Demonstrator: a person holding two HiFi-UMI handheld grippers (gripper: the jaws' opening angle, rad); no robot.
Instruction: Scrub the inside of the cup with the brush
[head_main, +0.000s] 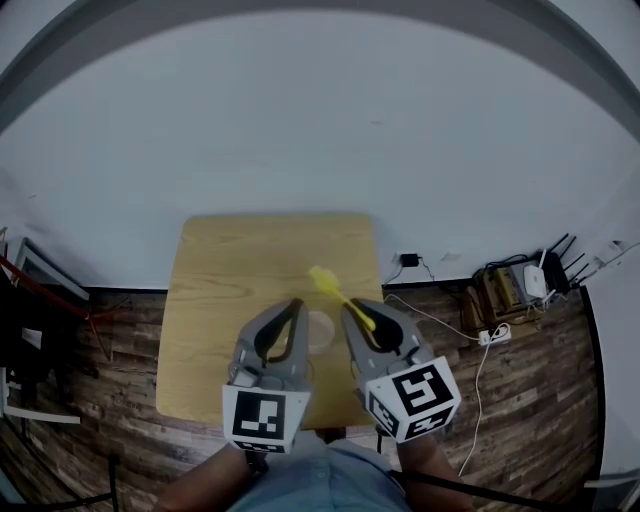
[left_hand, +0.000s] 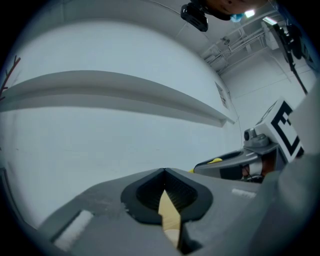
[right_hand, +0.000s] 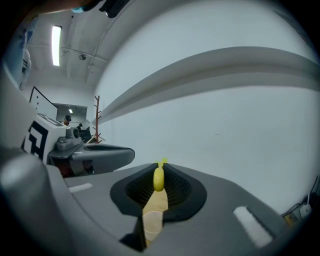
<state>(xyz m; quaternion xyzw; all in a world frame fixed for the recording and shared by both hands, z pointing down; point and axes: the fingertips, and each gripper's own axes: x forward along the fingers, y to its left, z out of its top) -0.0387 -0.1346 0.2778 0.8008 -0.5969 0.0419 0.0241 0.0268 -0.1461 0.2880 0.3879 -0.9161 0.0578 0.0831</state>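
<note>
I'm clenching the brush (head_main: 332, 287) in my right gripper (head_main: 351, 309); left gripper (head_main: 295, 304) closed, empty. The cup (head_main: 320, 329) is sitting below, between both, bristles pointing past it.

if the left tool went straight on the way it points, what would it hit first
Probably the white wall: the left tool faces it, tips shut, with nothing in between. The right tool sits off to its side, out of line.

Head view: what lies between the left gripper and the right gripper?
A pale cup on the table, between left gripper and right gripper; the head view shows it.
</note>
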